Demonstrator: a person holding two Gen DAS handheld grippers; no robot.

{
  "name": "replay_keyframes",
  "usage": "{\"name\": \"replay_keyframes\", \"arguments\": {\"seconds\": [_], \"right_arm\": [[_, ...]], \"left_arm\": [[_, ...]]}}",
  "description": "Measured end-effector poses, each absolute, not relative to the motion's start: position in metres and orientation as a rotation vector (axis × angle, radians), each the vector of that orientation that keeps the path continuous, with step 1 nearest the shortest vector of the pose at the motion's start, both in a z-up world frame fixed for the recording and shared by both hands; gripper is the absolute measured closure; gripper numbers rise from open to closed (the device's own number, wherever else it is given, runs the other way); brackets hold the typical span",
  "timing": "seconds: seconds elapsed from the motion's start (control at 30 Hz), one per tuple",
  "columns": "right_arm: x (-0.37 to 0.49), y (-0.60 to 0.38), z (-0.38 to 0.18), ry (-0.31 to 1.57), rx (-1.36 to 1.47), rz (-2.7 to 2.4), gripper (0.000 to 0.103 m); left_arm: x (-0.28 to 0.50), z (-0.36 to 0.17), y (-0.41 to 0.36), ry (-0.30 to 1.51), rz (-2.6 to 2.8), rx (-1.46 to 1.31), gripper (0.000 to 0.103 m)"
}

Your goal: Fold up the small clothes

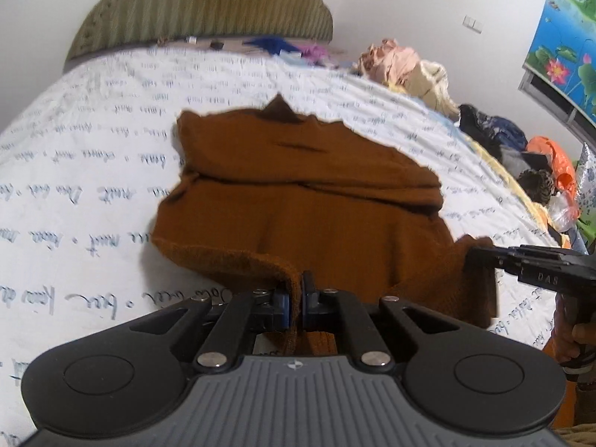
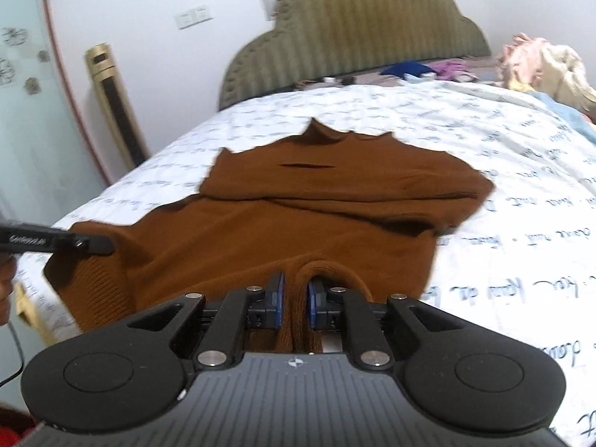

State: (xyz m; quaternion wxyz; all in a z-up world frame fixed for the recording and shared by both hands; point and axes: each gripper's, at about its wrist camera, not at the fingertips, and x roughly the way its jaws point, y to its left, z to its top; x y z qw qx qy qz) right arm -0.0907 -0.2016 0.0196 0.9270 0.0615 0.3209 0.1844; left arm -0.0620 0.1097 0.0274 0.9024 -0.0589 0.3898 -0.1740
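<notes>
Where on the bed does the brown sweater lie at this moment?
In both wrist views the brown sweater lies mid-bed on the white script-printed sheet, collar toward the green headboard, its near hem pinched by both claws.

left gripper (image 1: 298,300) pinching brown sweater (image 1: 298,193) hem, bed (image 1: 93,171)

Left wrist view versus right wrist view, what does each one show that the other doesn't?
Only the left wrist view shows the lotus picture and orange bag. Only the right wrist view shows the gold tower fan and wall switches. Both show the brown sweater on the bed sheet, its near hem pinched by the left gripper and right gripper.
</notes>
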Motion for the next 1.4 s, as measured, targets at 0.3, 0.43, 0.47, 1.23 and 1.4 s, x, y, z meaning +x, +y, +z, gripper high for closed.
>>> {"name": "replay_keyframes", "arguments": {"seconds": [0.3,0.43,0.47,1.23,1.4], "right_arm": [[-0.091,-0.218,-0.029,0.828,0.319,0.409,0.04],[-0.101,-0.205,-0.037,0.828,0.249,0.413,0.047],[-0.101,-0.201,-0.038,0.83,0.226,0.411,0.051],[-0.114,-0.216,0.006,0.708,0.399,0.562,0.087],[-0.12,-0.23,0.032,0.62,0.469,0.614,0.087]], "left_arm": [[-0.061,-0.012,0.116,0.918,-0.335,-0.137,0.097],[-0.067,-0.022,0.129,0.916,-0.351,-0.225,0.095],[-0.068,-0.026,0.132,0.915,-0.351,-0.258,0.094],[-0.111,0.021,0.156,0.727,-0.533,-0.373,0.097],[-0.109,0.049,0.158,0.64,-0.495,-0.36,0.097]]}}
